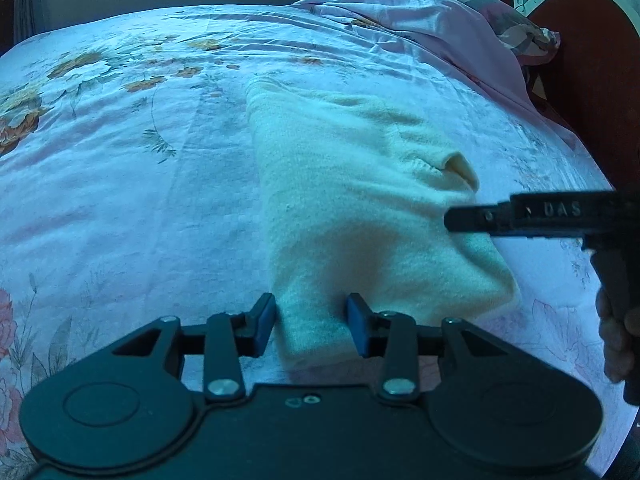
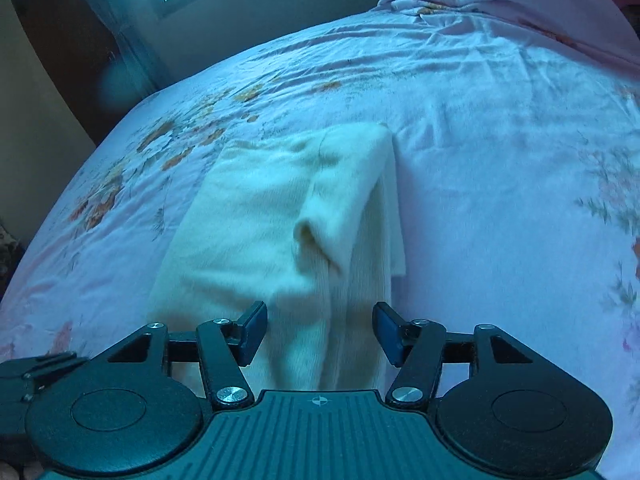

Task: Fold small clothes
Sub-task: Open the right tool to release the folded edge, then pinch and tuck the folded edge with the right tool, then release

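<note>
Here, cream garment [image 1: 360, 200] stretching toward 12 o'clock on bed [image 1: 140, 180]; left gripper [image 1: 312, 324], right gripper [image 2: 320, 332] wide, straddling near hem.

garment [image 2: 256, 216]: fuzzy cream knit, probably fleece | bedsheet [image 2: 480, 120]: smooth printed cloth, creased

Spread right tool [image 2: 319, 330] over cream garment [image 2: 280, 216]

Bedsheet [image 1: 120, 184] lies bare and flat left of the cream garment [image 1: 344, 200]; passage unobstructed there. Right gripper [image 1: 460, 220] reaches in over the garment's right side. Bunched pink bedding [image 1: 432, 28] and 1 red headboard [image 1: 592, 80] block the far right.
</note>
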